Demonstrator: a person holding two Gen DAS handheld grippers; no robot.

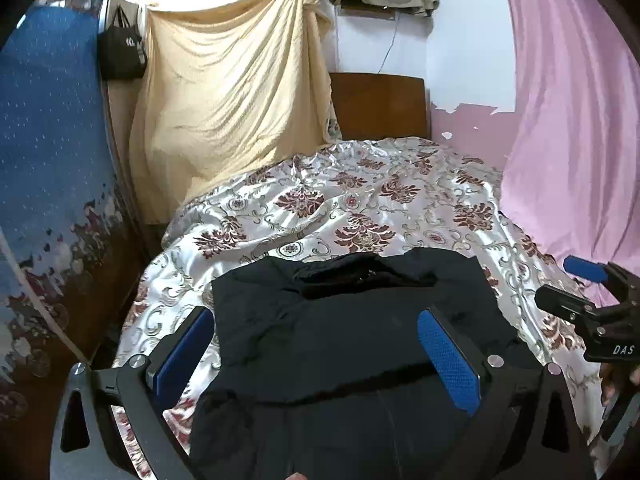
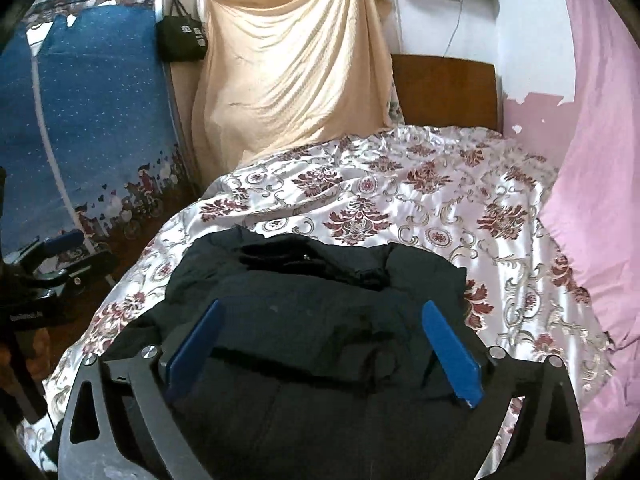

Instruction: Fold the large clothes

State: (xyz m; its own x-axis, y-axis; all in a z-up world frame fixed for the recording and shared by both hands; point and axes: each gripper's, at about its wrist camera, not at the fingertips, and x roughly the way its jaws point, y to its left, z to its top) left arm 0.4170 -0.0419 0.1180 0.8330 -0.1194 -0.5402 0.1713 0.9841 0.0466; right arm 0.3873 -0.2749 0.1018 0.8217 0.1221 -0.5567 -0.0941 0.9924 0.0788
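On the floral bedspread [image 1: 400, 200], black garment [image 1: 340, 340] lying rumpled, partly folded, left gripper [image 1: 316, 356] and right gripper [image 2: 320, 348] both spread wide above it, holding nothing

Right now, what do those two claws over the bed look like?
Each claw is a black frame with triangular cut-outs and silver screws, carrying two flat blue pads. The left claw and right claw match. The right one's side shows white lettering, "DAS". No cables visible.

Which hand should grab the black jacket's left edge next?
Probably the left. The left gripper hangs open right over the jacket's left edge on the bed, while the right gripper, also open, sits nearer the right side.
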